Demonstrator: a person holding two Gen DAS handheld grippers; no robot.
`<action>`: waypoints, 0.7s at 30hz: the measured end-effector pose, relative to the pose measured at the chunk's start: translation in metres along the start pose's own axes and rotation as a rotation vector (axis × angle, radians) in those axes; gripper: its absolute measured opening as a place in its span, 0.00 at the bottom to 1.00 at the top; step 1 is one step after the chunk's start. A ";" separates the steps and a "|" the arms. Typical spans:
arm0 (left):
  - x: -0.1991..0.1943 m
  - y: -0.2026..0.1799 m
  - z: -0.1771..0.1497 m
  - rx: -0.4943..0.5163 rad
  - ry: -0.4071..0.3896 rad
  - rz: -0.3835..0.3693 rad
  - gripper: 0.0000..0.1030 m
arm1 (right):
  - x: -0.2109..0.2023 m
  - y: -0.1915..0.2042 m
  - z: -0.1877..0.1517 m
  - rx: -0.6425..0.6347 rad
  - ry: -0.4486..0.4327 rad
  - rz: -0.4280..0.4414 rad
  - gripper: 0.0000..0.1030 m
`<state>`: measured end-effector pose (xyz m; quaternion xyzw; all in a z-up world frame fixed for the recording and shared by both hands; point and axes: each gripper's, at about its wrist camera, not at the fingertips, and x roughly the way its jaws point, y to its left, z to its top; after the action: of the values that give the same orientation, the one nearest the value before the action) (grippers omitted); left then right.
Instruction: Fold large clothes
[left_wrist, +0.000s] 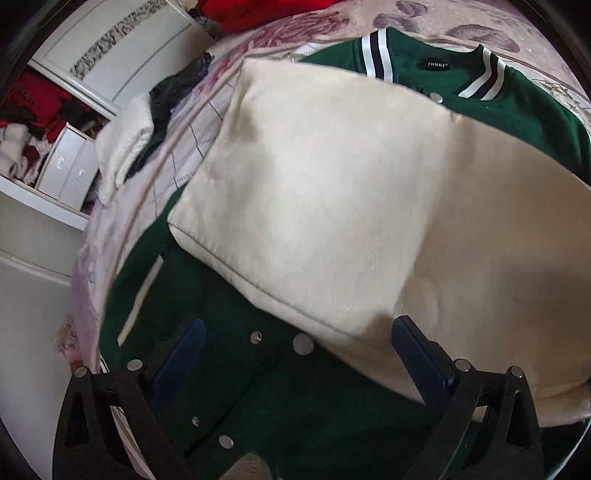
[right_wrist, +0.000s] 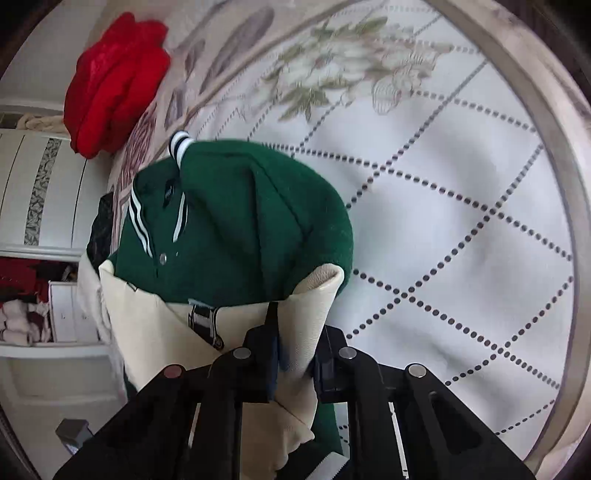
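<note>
While your right tool (right_wrist: 293, 354) is pinched tight on a cream sleeve (right_wrist: 314, 314) of the green varsity jacket (right_wrist: 258, 214), your left tool (left_wrist: 295, 354) hangs wide open over the jacket's snap-button front, gripping nothing. The jacket lies on the floral quilted bed (right_wrist: 461, 229), one cream sleeve (left_wrist: 332, 192) already folded across its chest. Expect thick, soft fleece with some weight: it will sag and drag rather than slide (the leather-like sleeves look smoother and may slip). Take hold at seams, cuffs or the ribbed hem, where layers bunch firmly. Only your right view shows the lifted sleeve and the shoulder humped up beneath it; only your left view shows the button placket (left_wrist: 258, 369), the striped collar (left_wrist: 380, 55) and the white and black garments (left_wrist: 147, 122) by the bed's edge.
</note>
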<state>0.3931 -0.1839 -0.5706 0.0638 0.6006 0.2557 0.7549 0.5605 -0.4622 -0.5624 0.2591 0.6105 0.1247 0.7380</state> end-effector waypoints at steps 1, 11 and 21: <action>0.002 0.002 -0.001 -0.003 0.013 -0.023 1.00 | -0.005 0.003 -0.002 -0.002 -0.032 -0.039 0.10; -0.010 0.024 -0.015 -0.012 0.101 -0.183 1.00 | -0.043 0.000 -0.009 0.011 0.021 -0.103 0.17; -0.056 0.032 -0.064 0.039 0.116 -0.229 1.00 | -0.133 -0.015 -0.136 -0.088 0.020 -0.247 0.62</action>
<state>0.3142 -0.1954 -0.5262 -0.0056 0.6515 0.1592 0.7417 0.3976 -0.5103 -0.4757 0.1480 0.6391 0.0620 0.7522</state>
